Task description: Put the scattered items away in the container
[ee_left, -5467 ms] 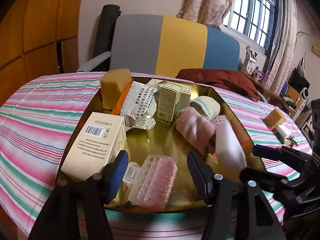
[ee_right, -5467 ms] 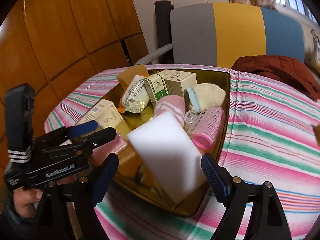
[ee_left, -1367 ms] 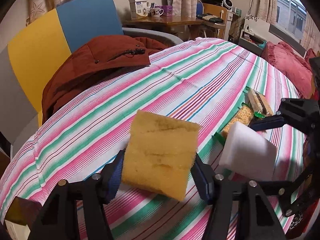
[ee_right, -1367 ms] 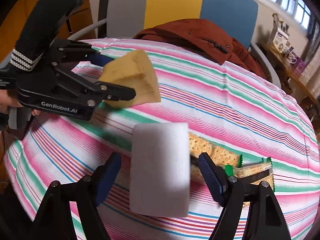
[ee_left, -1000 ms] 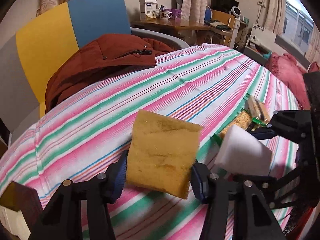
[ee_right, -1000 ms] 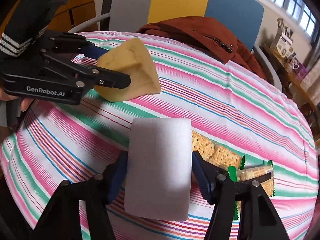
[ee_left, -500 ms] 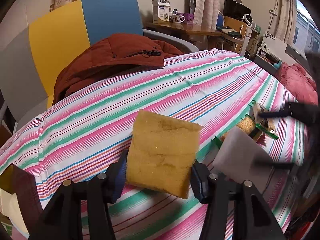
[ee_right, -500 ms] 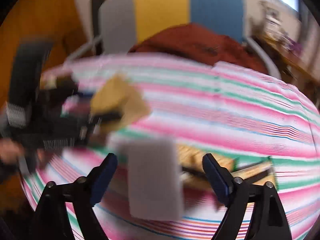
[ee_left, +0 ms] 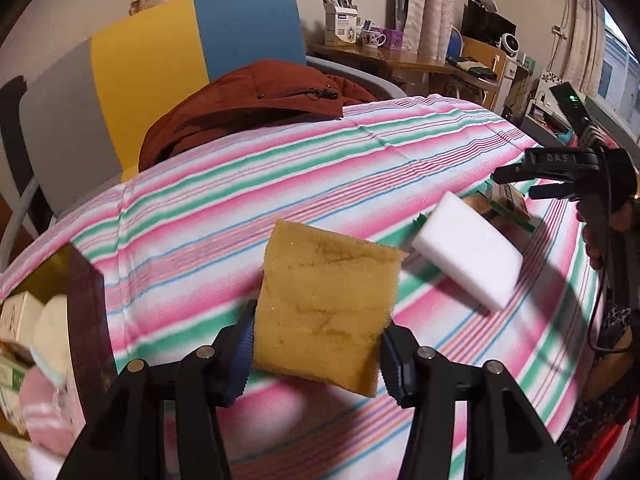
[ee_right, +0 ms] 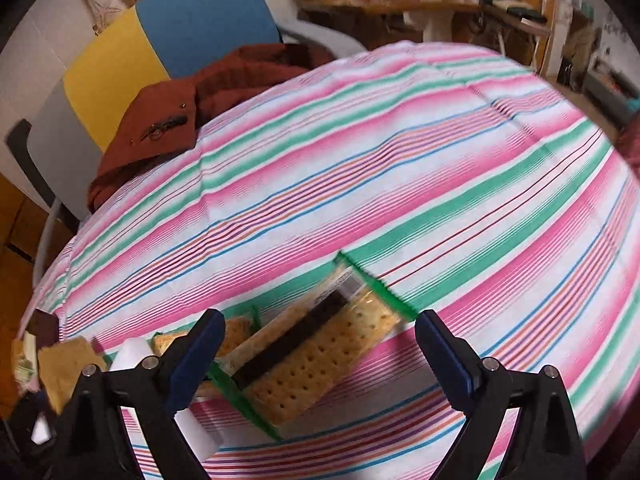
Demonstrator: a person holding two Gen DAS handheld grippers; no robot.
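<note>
My left gripper [ee_left: 318,350] is shut on a yellow sponge [ee_left: 326,306] and holds it above the striped tablecloth. A white foam block [ee_left: 470,254] lies on the cloth to its right; it also shows in the right wrist view [ee_right: 134,354]. My right gripper [ee_right: 320,354] is open and empty, its jaws wide on either side of a clear pack of crackers [ee_right: 316,362] with green edges. The gold tray [ee_left: 78,280] with several items in it sits at the far left in the left wrist view.
A second cracker pack [ee_right: 234,334] lies left of the first. A rust-red jacket [ee_left: 256,110] is draped at the table's far edge, in front of a grey, yellow and blue chair [ee_left: 168,58]. A cluttered desk [ee_left: 404,62] stands behind.
My right gripper has let go of the white block, which now lies on the cloth, and has swung right over the cracker packs. My left gripper still holds the sponge and has shifted left.
</note>
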